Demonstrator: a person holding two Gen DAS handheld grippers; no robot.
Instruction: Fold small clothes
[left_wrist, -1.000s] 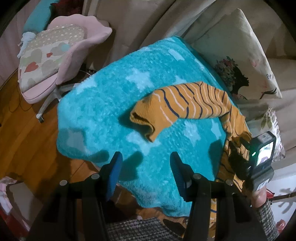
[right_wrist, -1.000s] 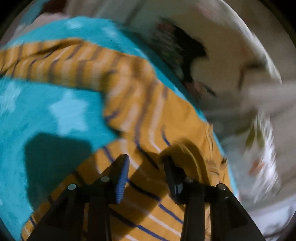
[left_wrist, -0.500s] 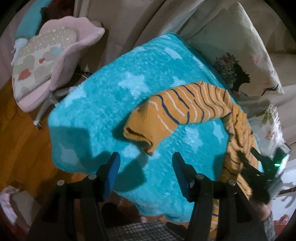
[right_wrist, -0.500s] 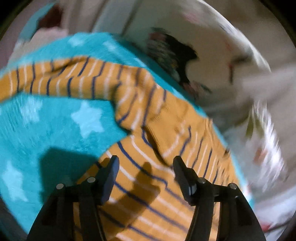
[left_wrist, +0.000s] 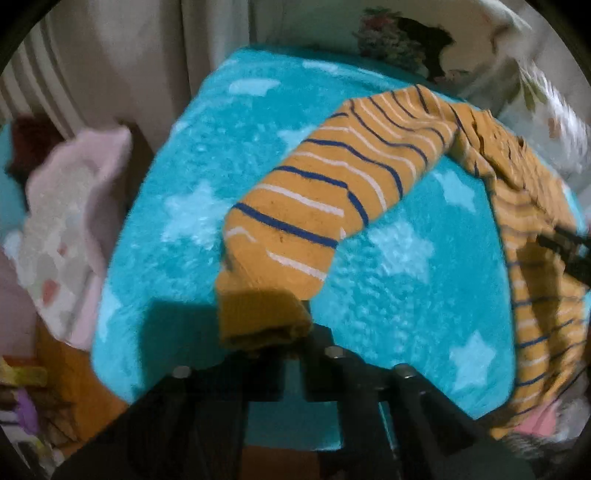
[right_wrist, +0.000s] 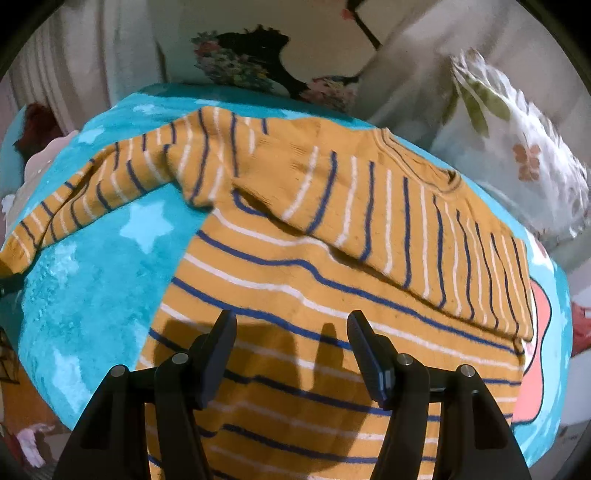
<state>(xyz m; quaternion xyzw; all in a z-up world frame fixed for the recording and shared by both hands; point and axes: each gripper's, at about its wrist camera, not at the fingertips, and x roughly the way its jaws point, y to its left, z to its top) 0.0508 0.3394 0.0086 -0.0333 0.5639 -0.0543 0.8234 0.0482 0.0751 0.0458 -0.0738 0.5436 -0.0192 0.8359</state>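
Left gripper (left_wrist: 264, 328): I've just clenched it on the sweater (right_wrist: 332, 266) cuff.
Right gripper (right_wrist: 291, 354): released, empty above the body.
Done: one side folded.
Left: this sleeve, final folds.

Left tool (left_wrist: 264, 328) tips hidden under sweater (left_wrist: 317, 218) cuff; sweater hem cut off at frame bottom; pillow (right_wrist: 517, 147) blurred.

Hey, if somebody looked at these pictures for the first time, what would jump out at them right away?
First, the mustard-yellow knitted sweater with navy and white stripes, spread across the fluffy turquoise blanket with pale stars. Next, the left gripper, low in its own view, shut on the sweater's plain yellow sleeve cuff. The right gripper hangs open above the sweater's body, with floral cushions behind.
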